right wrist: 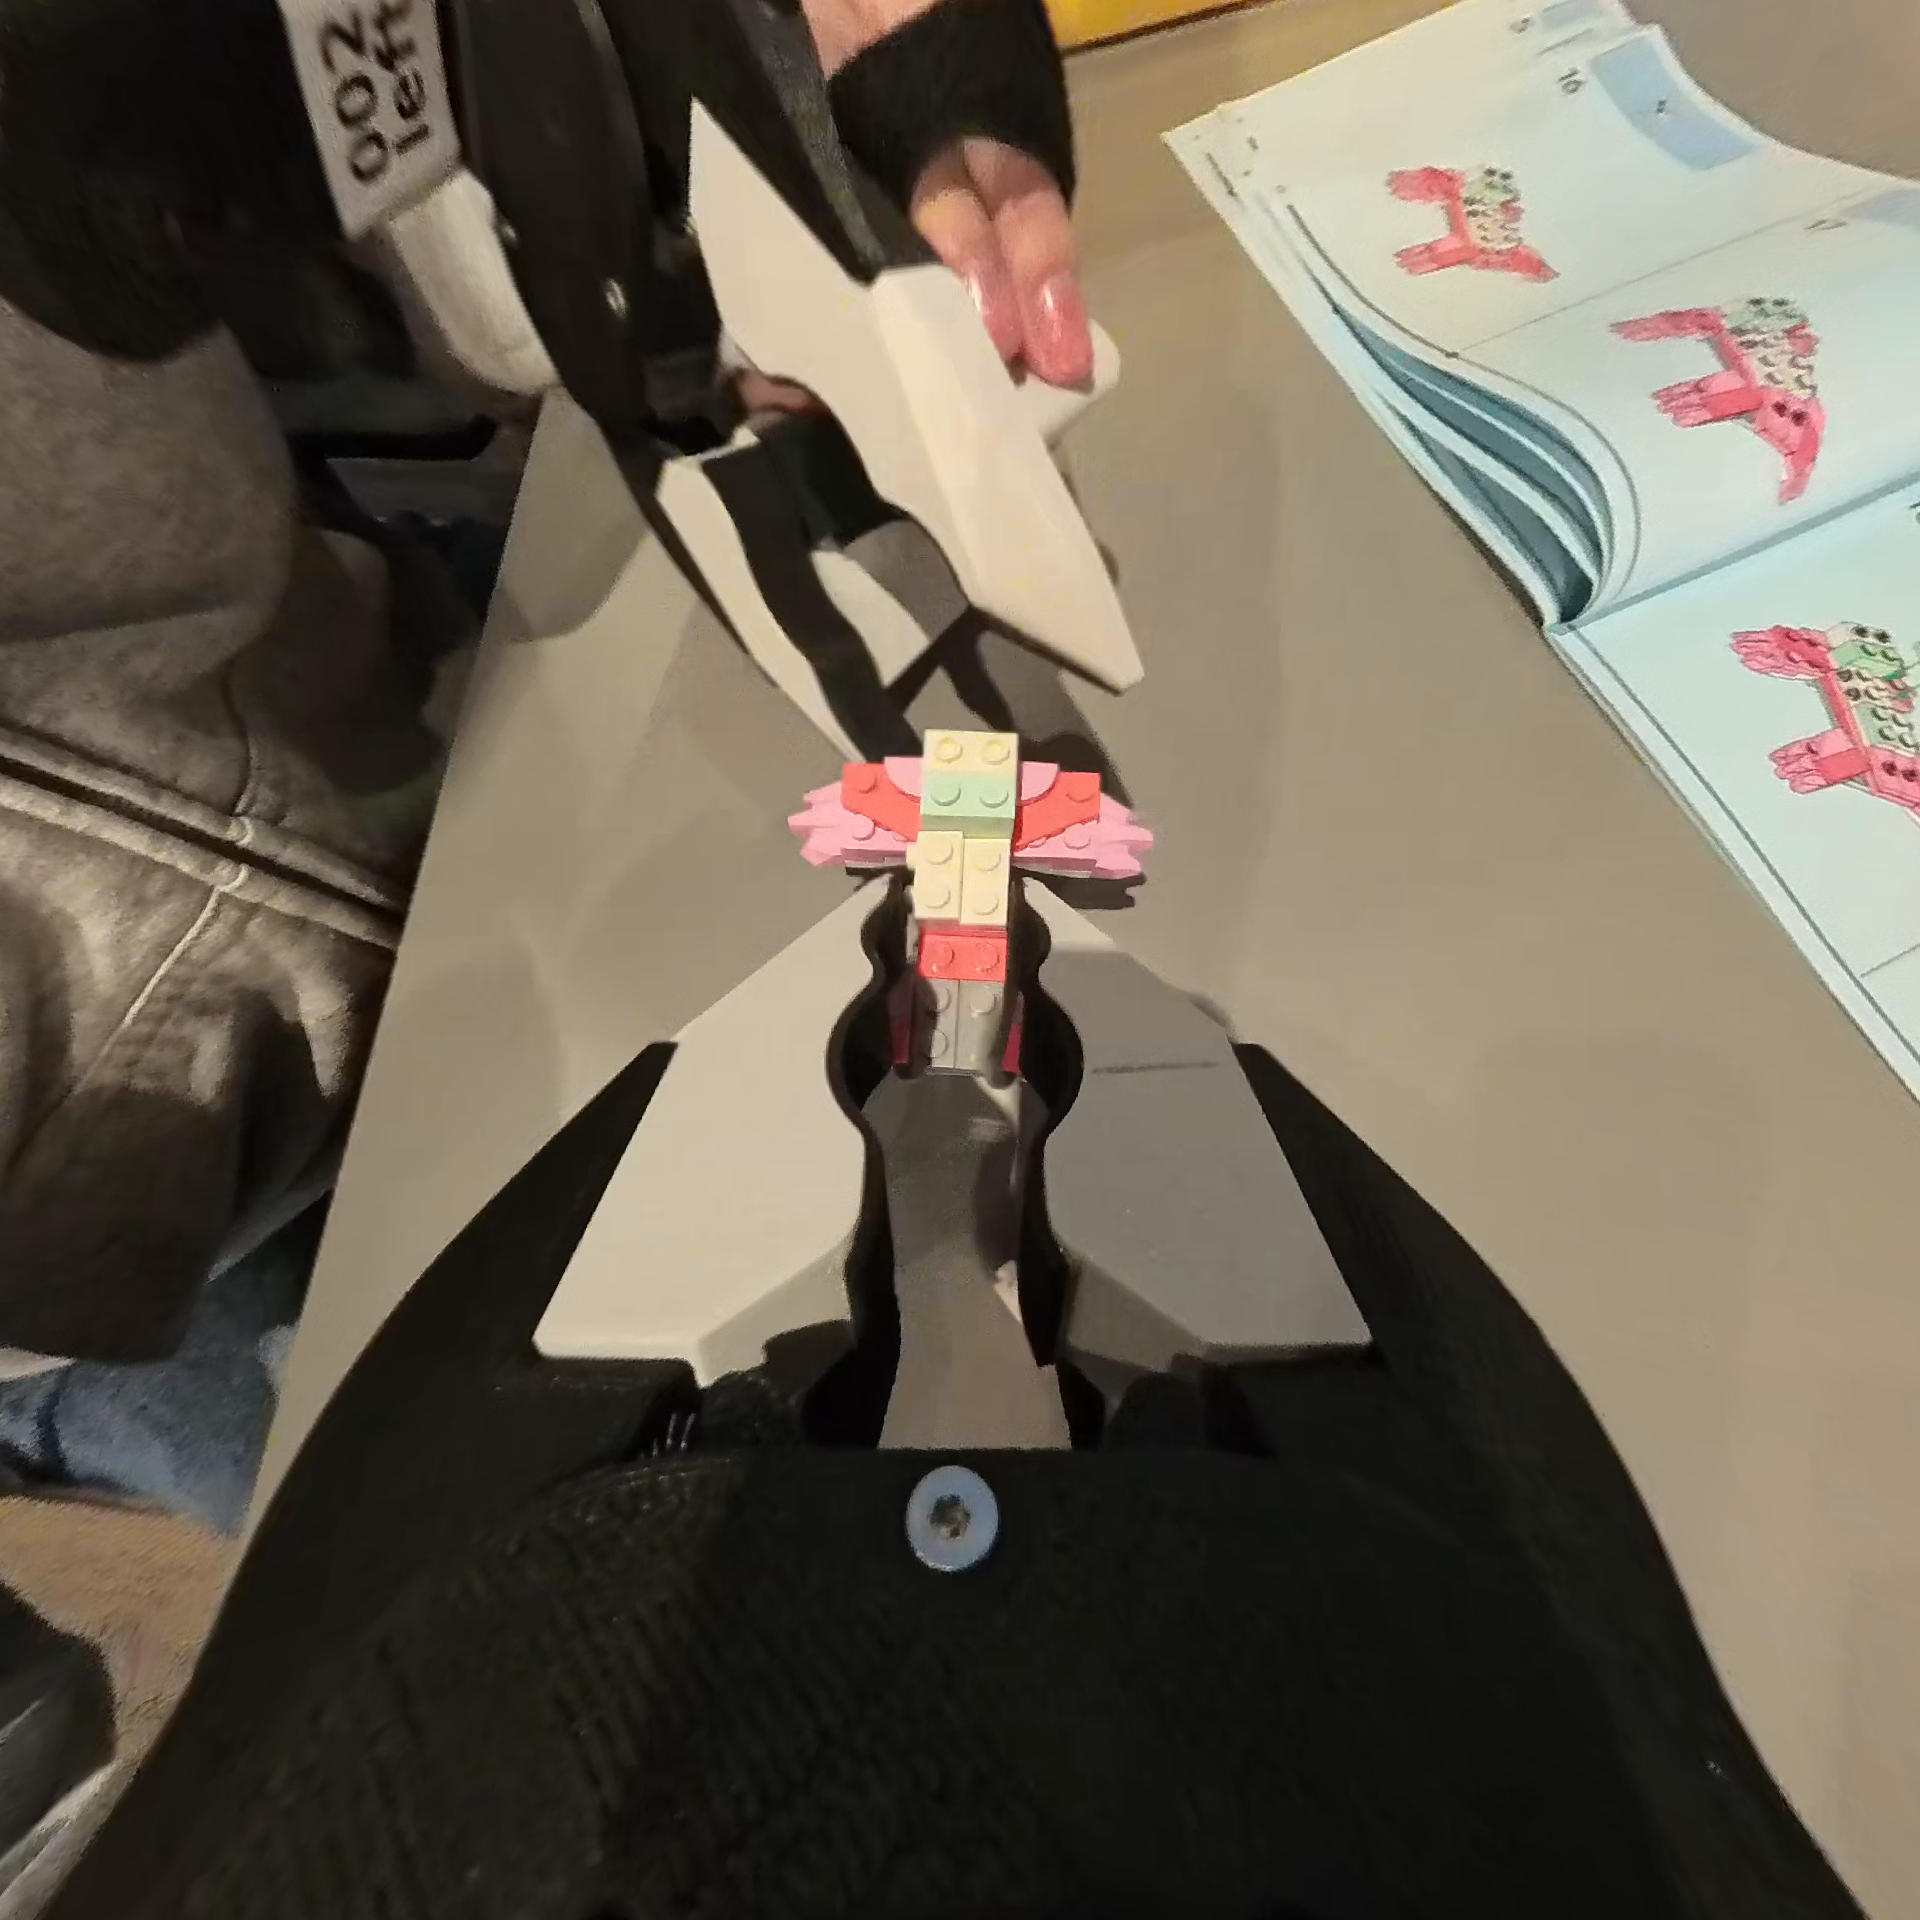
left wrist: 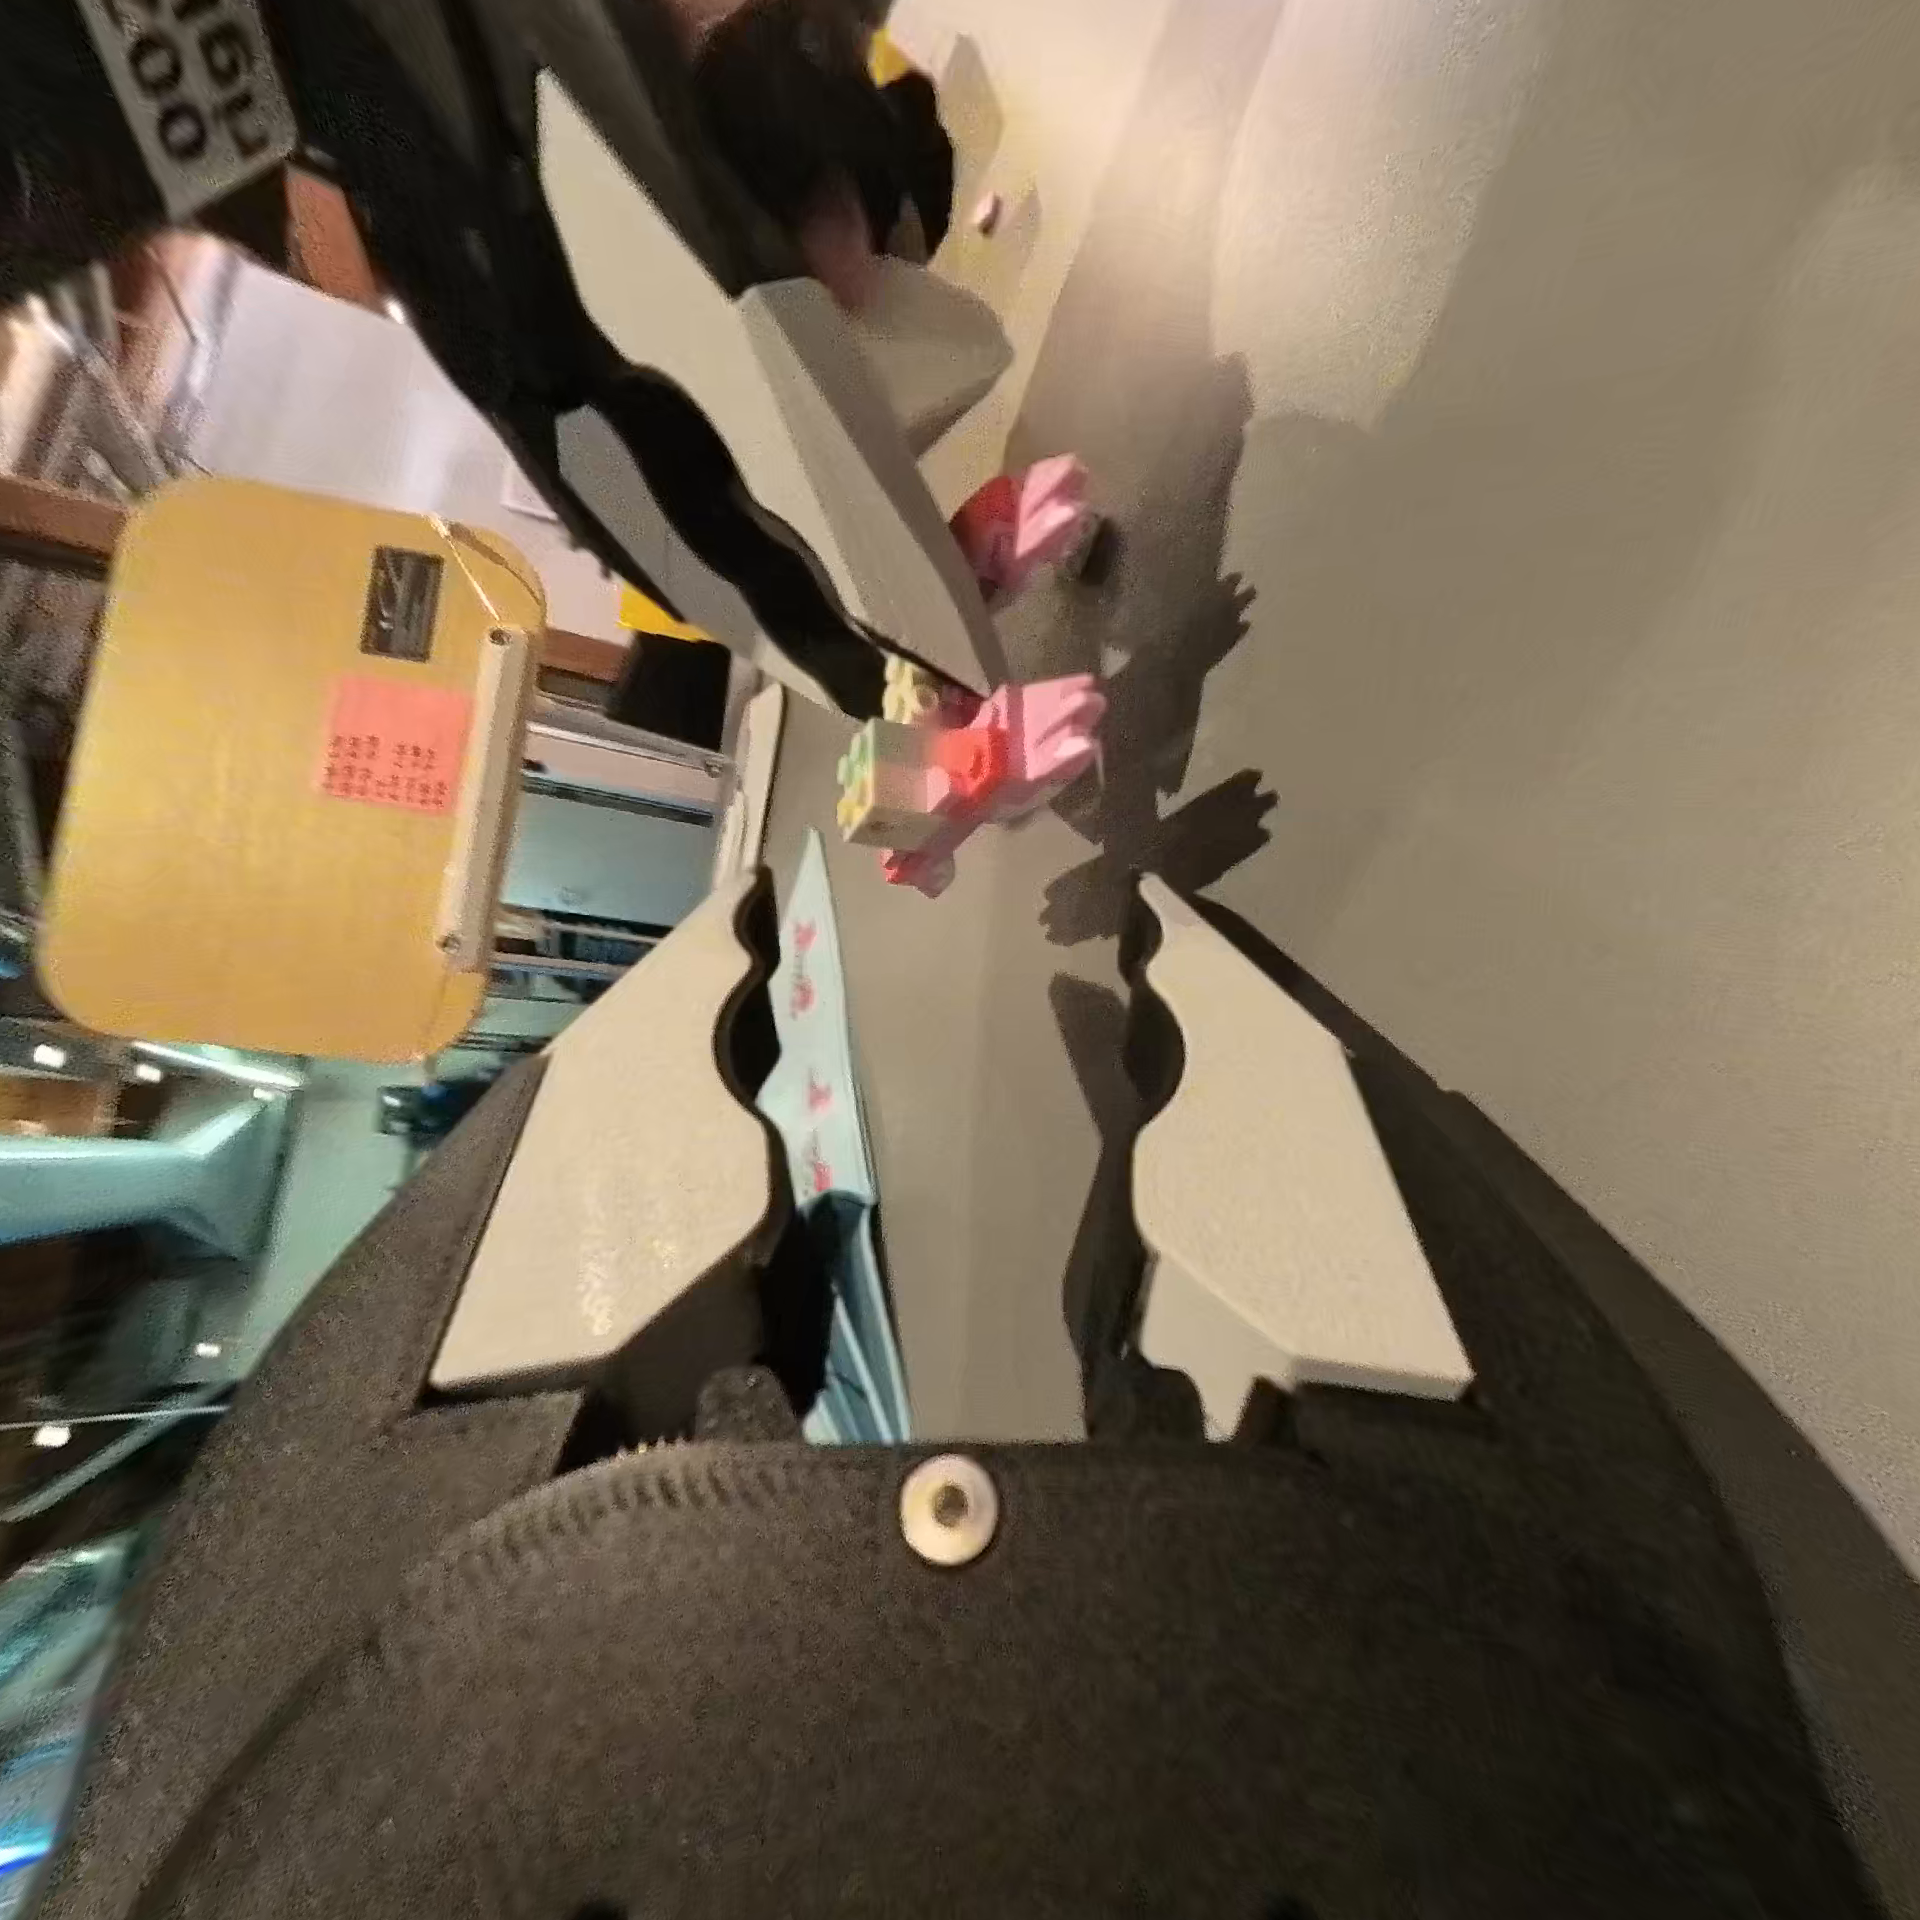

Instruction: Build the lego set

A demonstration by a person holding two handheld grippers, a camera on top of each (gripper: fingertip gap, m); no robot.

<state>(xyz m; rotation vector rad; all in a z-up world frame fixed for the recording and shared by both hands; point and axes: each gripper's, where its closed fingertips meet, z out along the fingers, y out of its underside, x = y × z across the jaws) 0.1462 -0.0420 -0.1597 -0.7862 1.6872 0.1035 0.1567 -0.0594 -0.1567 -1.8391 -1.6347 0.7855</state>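
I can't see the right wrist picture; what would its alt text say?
The right gripper is shut on a partly built pink, red and cream lego model above a grey table. The left gripper, held in a hand, hangs open beyond it, and an open instruction booklet lies to the right.

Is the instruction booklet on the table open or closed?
Open. The booklet lies spread on the grey table, with printed build steps showing on both sides of its fold and its pages fanned there.
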